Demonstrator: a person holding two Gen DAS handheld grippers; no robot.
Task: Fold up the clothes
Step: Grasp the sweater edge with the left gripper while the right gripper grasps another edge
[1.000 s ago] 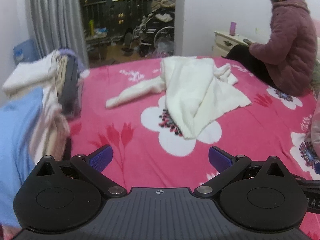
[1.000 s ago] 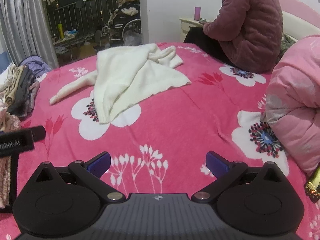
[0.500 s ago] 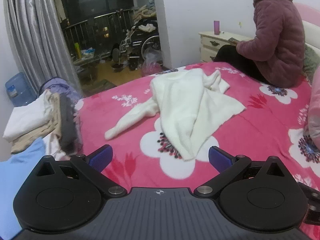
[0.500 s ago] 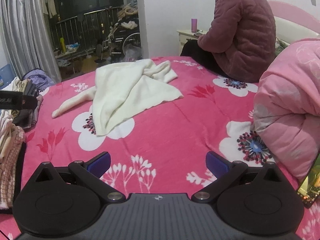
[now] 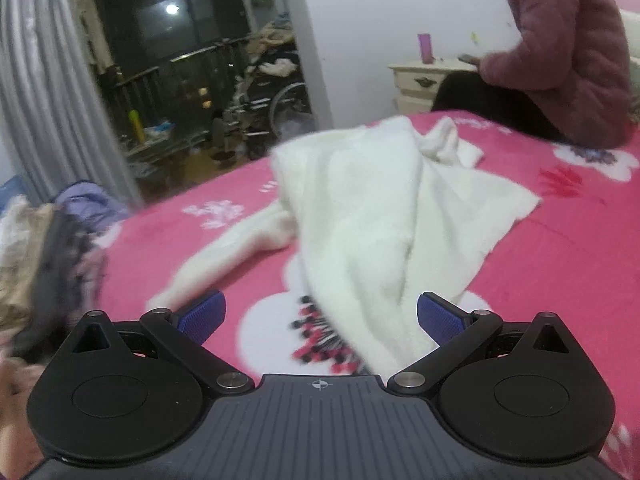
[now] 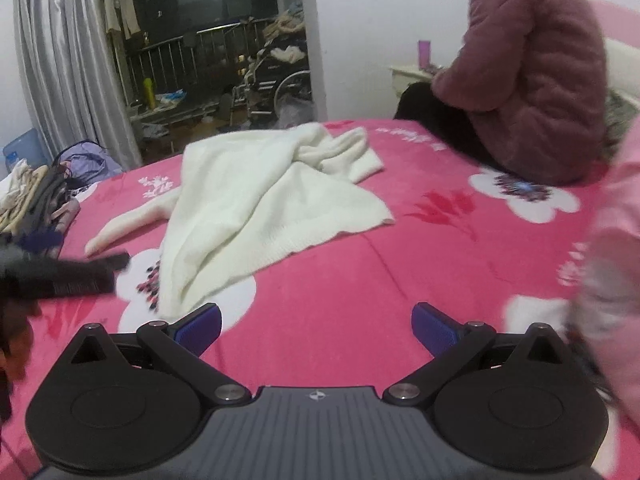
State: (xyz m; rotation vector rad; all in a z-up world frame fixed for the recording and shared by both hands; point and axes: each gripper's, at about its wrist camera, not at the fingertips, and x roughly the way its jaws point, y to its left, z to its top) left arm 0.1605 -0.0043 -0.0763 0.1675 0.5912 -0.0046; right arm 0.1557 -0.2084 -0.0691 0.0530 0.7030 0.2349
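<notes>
A crumpled cream-white knitted sweater [image 5: 384,216] lies spread on the bed's bright pink fleece blanket with white flower prints [image 5: 560,272], filling the centre of the left wrist frame; one long sleeve trails toward the lower left. The left claw [image 5: 320,316] hovers just above the sweater's near hem, its blue-padded fingers [image 5: 202,314] spread wide with nothing between them. In the right wrist frame the sweater [image 6: 256,208] sits left of centre, and the right claw [image 6: 316,322] hangs over bare blanket [image 6: 400,288], equally wide apart and empty. A heap of mixed clothes [image 6: 36,196] sits at the left edge. A person in a mauve quilted jacket [image 6: 536,72] sits at upper right.
</notes>
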